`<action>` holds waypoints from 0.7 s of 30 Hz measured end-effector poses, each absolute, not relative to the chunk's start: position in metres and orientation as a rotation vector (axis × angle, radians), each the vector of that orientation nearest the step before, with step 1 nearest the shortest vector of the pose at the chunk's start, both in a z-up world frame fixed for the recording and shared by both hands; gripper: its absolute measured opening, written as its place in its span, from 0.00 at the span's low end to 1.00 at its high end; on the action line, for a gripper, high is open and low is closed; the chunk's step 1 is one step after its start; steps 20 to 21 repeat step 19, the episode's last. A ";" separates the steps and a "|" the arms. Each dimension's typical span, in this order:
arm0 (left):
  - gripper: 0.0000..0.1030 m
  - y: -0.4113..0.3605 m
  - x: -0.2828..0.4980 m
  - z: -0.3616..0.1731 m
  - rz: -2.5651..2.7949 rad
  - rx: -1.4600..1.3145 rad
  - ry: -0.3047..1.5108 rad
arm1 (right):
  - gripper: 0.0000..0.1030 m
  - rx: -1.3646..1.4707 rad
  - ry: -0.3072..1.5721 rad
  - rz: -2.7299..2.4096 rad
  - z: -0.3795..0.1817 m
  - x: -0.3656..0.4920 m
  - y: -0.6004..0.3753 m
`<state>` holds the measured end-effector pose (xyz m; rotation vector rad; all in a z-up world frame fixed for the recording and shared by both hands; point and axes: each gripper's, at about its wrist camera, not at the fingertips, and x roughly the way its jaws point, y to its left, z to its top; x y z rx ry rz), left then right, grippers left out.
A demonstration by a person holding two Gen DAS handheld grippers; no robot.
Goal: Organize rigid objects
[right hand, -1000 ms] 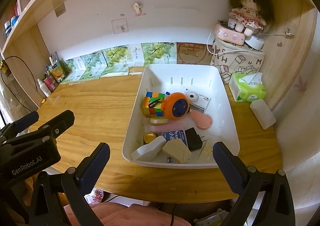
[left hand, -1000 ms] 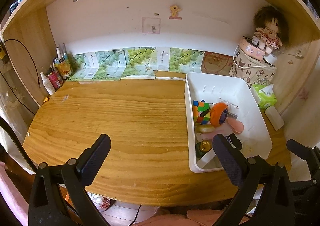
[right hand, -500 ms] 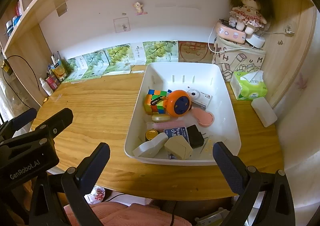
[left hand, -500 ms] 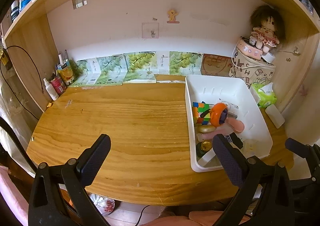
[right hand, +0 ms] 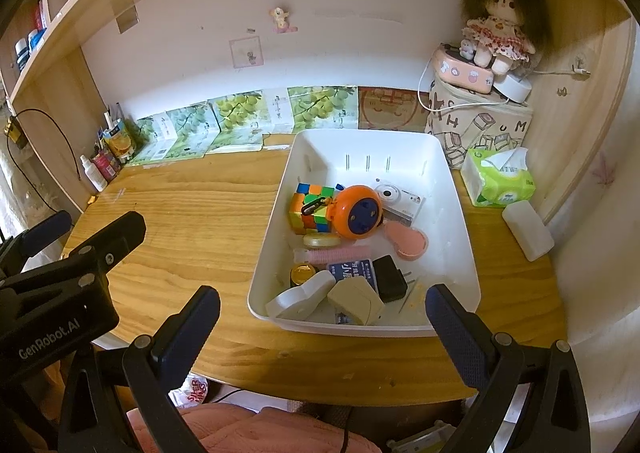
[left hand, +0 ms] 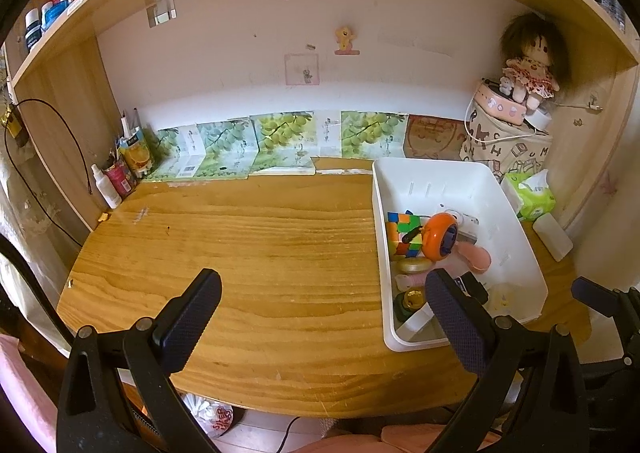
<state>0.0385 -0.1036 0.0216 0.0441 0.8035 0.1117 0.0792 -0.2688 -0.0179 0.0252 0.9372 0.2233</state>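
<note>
Nearest to me, the left gripper [left hand: 320,309] hangs over the front edge of the wooden desk [left hand: 248,253] with its jaws spread wide and nothing between them. Beside it, the right gripper [right hand: 322,311] is likewise wide apart and empty, poised just in front of the white bin [right hand: 460,213], whose near wall sits between its fingertips in that view.

The bin stands on the right part of the desk and holds the jumble of rigid things. At its near end lie a white plastic piece [right hand: 300,295], a beige adapter [right hand: 356,301] and a black charger [right hand: 388,279], packed closely together. Just behind them are a blue-labelled card [right hand: 350,270], a pink ribbed bar [right hand: 332,253] and a pink round mirror [right hand: 408,239]. Farther in, an orange round toy [right hand: 358,211] leans against a colourful puzzle cube [right hand: 312,205], with a white camera [right hand: 400,199] just behind it.

Beyond the bin, a green tissue pack [right hand: 498,181] sits by the right wall, and a doll [right hand: 496,25] perches on a pink box at the far corner. Bottles [left hand: 116,177] cluster at the far left.
</note>
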 end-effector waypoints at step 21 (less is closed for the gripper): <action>0.99 -0.109 0.036 0.021 0.136 0.046 0.801 | 1.00 0.020 0.940 0.238 -0.019 0.078 -0.271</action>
